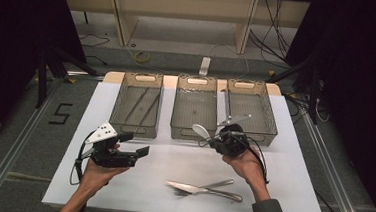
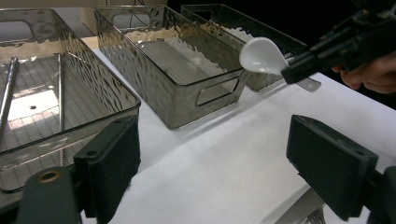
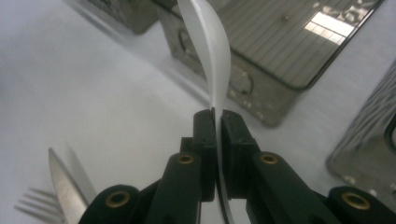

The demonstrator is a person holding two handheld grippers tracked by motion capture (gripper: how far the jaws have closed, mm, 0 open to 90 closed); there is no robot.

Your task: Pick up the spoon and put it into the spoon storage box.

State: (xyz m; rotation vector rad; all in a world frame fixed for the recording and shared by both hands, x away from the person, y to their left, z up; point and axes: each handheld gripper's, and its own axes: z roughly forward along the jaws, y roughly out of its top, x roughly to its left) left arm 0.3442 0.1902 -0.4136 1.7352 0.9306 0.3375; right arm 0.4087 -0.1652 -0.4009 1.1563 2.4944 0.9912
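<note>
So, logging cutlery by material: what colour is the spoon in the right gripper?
White; the spoon shows best in the left gripper view.

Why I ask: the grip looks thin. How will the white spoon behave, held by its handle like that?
The spoon looks like thin plastic, so probably light and a bit bendy. The right gripper pinches only its narrow handle edge-on, so it may pivot or slip if bumped. Its smooth, glossy bowl suggests a slick surface; a firm, steady hold seems wise.
</note>
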